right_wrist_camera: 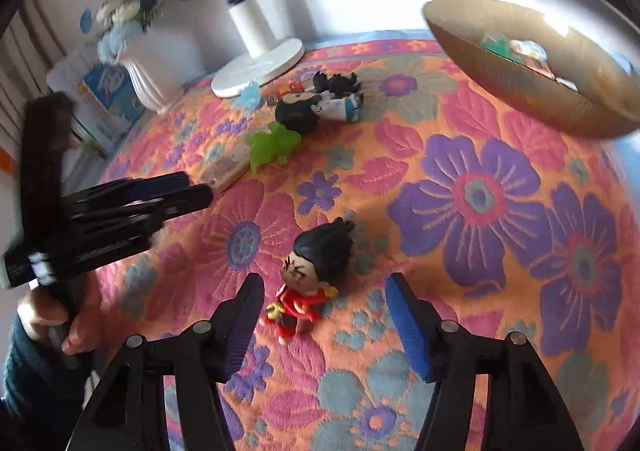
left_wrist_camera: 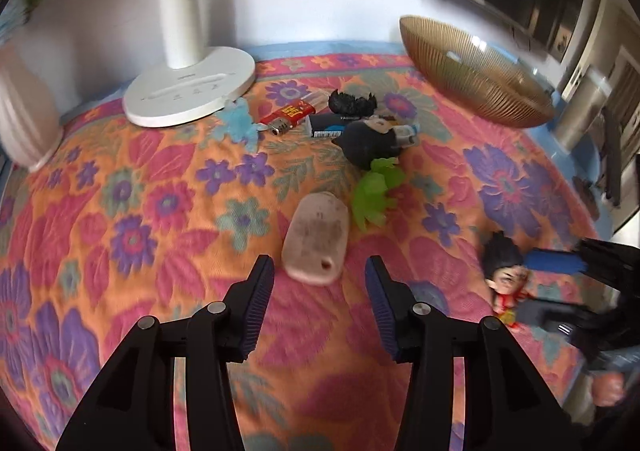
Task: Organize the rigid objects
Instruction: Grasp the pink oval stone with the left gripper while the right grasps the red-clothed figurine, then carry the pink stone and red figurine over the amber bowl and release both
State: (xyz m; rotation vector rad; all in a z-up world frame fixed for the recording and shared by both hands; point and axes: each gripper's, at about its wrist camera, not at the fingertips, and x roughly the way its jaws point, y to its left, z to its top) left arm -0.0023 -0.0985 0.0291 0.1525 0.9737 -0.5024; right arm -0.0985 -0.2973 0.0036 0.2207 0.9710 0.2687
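Floral tablecloth (right_wrist_camera: 460,187), laid out with small rigid items. Right gripper (right_wrist_camera: 324,315): jaws spread wide, holding nothing, low over the cloth. Red-suited figurine (right_wrist_camera: 308,283): lower centre of the right wrist view, lying between the spread jaws, legs toward the tool and dark-haired head pointing away up the frame, so its long axis runs roughly along the fingers, set somewhat nearer the left jaw. Judged the next pick; the jaws would close across its narrow body. Left gripper (left_wrist_camera: 320,291): likewise agape and empty, just short of a pale oblong stone-like piece (left_wrist_camera: 316,237) lying lengthwise ahead of it in mid-frame. Gold ribbed bowl (right_wrist_camera: 532,67): upper right, well apart from the figurine, already holding a few items, the likely destination. Remaining cluster at upper centre: green translucent piece (right_wrist_camera: 272,145), black-headed figure (right_wrist_camera: 300,113), red lighter (left_wrist_camera: 286,115).
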